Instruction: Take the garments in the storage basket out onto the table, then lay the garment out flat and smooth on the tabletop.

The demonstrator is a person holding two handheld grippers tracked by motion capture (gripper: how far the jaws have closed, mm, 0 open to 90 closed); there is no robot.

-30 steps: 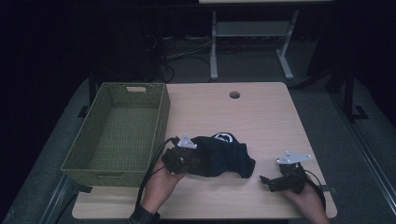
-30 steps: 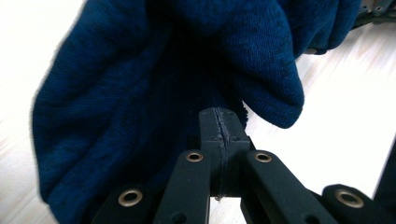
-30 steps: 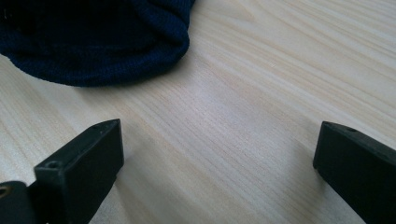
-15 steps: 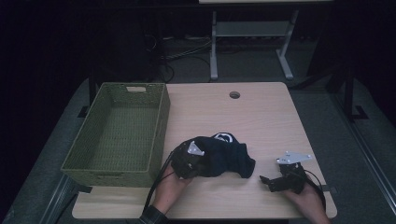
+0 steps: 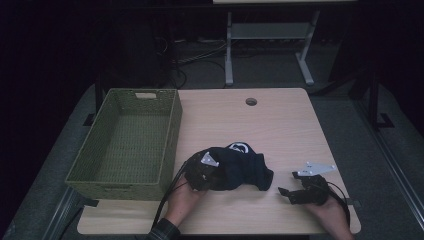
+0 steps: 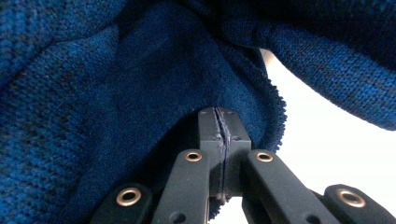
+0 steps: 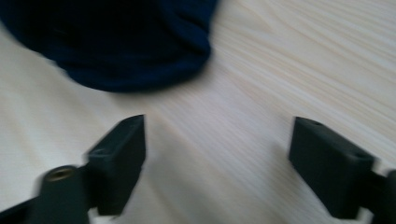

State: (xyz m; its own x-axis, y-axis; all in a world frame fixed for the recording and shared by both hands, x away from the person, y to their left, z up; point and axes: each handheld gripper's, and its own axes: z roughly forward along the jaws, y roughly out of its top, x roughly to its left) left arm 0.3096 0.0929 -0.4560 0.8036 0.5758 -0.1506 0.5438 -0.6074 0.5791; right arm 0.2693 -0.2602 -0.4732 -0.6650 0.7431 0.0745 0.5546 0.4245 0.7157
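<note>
Dark room, black all around, with a pale wood-grain tabletop [image 5: 280,125] in the middle that has rounded corners and one round cable hole [image 5: 251,101] near its far edge. Behind it there's a grey metal stand [image 5: 265,47] and some loose cables [image 5: 192,60] on the floor.

One woven basket [image 5: 125,177], olive green and rectangular with a cut-out handle in its far wall, takes up the left edge of the tabletop.

One dark blue knit garment [image 5: 240,170] lies bunched in a soft heap near the front edge, roughly at the middle and just right of the basket. It has a white round logo on top. Up close the knit is fine and ribbed, with a slightly fuzzy raw hem.

Two claws in total. The left claw [image 6: 219,140] is clenched on a fold of the garment, with the blue fabric pinched thin between its flat black pads at the heap's left end.

The right claw [image 7: 215,158] sits near the front right corner, well apart from the heap. Its jaws have just been closing a bit but are still wide, with nothing between them except bare wood. The garment's rounded edge lies just beyond its tips.
</note>
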